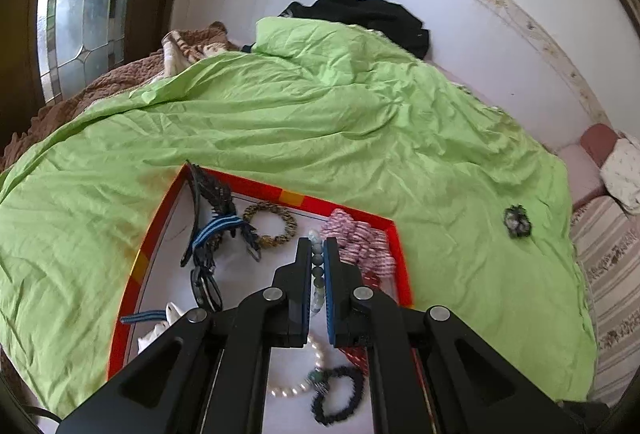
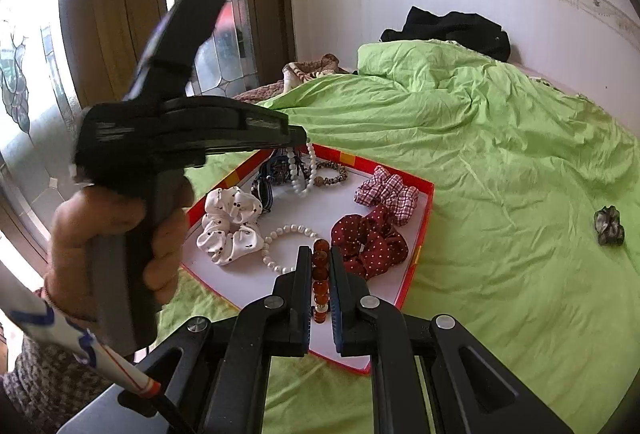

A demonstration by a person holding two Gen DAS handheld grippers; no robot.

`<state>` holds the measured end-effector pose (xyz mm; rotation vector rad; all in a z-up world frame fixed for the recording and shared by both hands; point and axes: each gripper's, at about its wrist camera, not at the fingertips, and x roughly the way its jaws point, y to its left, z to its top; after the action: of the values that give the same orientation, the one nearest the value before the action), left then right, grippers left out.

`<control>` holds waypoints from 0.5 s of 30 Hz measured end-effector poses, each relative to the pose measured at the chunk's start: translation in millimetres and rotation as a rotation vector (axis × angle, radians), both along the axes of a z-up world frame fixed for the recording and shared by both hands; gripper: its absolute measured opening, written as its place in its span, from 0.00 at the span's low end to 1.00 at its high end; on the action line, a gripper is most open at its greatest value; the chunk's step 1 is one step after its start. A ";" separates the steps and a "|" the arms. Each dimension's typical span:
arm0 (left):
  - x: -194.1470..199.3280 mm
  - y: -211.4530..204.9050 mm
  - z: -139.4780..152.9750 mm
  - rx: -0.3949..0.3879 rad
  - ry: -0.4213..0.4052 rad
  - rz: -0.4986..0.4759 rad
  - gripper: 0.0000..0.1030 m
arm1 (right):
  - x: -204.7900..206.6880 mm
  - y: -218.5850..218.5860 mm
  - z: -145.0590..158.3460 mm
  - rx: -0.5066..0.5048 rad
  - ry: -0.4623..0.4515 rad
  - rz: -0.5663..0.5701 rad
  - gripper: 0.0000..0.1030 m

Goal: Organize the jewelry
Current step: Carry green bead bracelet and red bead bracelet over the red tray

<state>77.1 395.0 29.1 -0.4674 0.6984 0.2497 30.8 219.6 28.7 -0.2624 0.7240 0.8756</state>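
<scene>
One tray: red-rimmed, white-floored box tray (image 2: 427,193) lying on the green bedcover (image 2: 500,161).
Scrunchies in tray, three: white with dark spots (image 2: 230,228), dark red with white dots (image 2: 370,240), red-and-white check (image 2: 388,191).
Scrunchie off tray, one: dark, patterned (image 2: 609,226), alone on the bedcover well to the right of the tray.
Bead bracelets lying in tray, two counted: white pearl ring (image 2: 276,246) between the white and dark red scrunchies; brown braided ring (image 1: 272,224) near the far rim.
Other tray contents: dark hair ties and a blue-striped band (image 1: 216,230) heaped at the far left corner; exact count cannot be told.
Left claw (image 1: 318,258): pressed nearly together, pinching a strand of pale grey-green beads (image 1: 317,266), which hangs over the tray.
Right claw (image 2: 320,266): pressed nearly together, pinching an amber bead bracelet (image 2: 320,274) above the tray's near edge.
Hand (image 2: 116,234): one in sight, gripping the left claw's handle.
</scene>
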 end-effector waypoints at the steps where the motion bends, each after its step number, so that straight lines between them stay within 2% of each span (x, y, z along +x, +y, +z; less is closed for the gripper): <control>1: 3.5 2.3 -3.9 0.003 0.009 0.008 0.05 | 1.5 0.6 -1.8 0.000 0.007 0.000 0.08; 7: 14.1 11.6 -20.5 0.033 0.048 0.021 0.05 | 11.3 9.6 -15.2 0.001 0.039 0.002 0.08; 15: 29.7 13.1 -39.4 0.013 0.061 -0.017 0.05 | 22.8 22.1 -31.8 0.013 0.079 0.010 0.09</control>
<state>106.8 408.1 -10.4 -0.4425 0.7599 0.2537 53.6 241.7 -3.1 -0.2212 0.7907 0.9040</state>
